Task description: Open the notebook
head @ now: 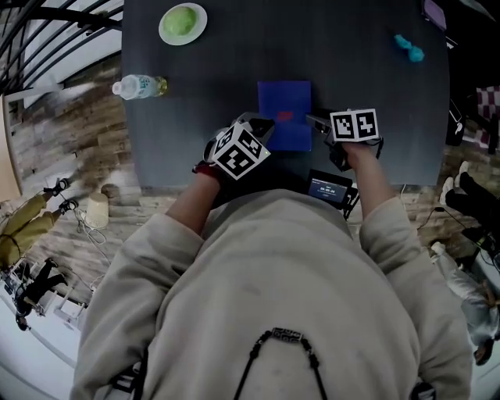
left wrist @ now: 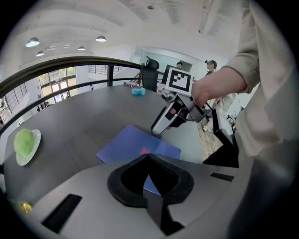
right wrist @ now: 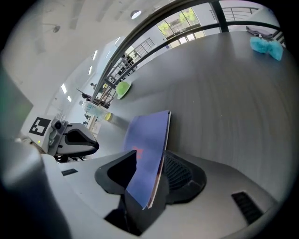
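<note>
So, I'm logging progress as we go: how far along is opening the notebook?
Done: only the approach. In hand: an edge of the blue notebook stands between the open right tongs, not yet pinched. The left tongs, closed, are over its cover. Left: the opening itself. The notebook lies shut and flat on the table, so the cover likely has to be gripped and swung over.

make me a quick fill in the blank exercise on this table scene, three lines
1. The notebook on the table has a ___ cover.
2. The green item sits on a white ___.
3. The gripper with the notebook's edge between its fingers is the person's ___ one.
Missing words: blue; plate; right.
</note>
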The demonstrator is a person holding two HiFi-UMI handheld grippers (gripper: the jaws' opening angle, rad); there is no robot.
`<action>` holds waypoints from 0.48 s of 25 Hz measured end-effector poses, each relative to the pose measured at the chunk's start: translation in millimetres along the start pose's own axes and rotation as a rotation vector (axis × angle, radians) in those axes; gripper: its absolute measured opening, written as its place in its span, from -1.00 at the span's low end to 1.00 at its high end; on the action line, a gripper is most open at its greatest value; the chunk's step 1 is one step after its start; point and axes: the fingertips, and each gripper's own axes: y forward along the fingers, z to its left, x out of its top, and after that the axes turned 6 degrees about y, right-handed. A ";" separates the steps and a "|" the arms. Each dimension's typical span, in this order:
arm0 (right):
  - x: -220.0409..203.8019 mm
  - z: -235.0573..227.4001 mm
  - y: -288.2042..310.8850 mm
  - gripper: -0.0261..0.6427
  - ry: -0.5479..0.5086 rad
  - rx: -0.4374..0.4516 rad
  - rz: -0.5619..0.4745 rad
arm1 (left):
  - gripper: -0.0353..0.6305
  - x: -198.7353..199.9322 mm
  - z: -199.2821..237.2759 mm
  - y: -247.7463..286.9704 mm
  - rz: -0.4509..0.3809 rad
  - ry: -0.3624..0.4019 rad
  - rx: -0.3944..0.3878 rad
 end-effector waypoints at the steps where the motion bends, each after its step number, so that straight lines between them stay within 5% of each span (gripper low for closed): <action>1: -1.5 -3.3 1.4 -0.37 0.011 -0.011 0.004 | -0.88 -4.8 2.1 5.2 0.022 0.011 0.005; 9: -11.9 -11.8 16.0 -0.37 0.025 -0.042 0.048 | -0.88 -33.9 6.8 39.4 0.131 0.048 -0.007; 12: -11.9 -12.6 20.1 -0.37 0.017 -0.052 0.063 | -0.88 -36.6 8.1 45.3 0.139 0.003 -0.020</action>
